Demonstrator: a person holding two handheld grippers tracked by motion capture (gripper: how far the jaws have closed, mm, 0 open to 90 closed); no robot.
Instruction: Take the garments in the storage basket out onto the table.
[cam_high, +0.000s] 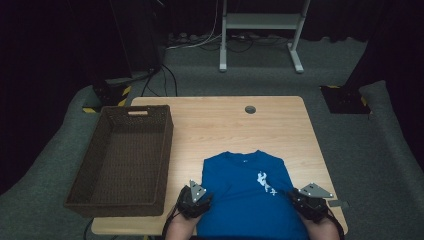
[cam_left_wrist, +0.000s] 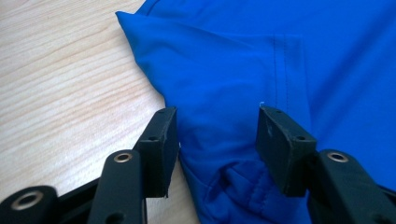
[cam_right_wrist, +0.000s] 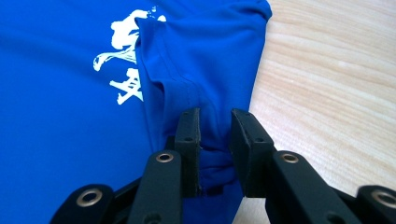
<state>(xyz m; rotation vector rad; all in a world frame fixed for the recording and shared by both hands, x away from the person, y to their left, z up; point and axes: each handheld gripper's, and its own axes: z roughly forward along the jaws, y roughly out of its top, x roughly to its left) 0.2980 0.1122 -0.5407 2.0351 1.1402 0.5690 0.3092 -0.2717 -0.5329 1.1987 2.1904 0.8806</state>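
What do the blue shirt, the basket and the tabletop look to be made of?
Blue shirt: smooth knit with a slight sheen, probably synthetic sportswear; soft folds, stitched seam, white print.
Basket: dark brown woven wicker or rattan, matte; the weave texture shows on its walls.
Tabletop: light wood-grain surface, likely laminate, satin finish.
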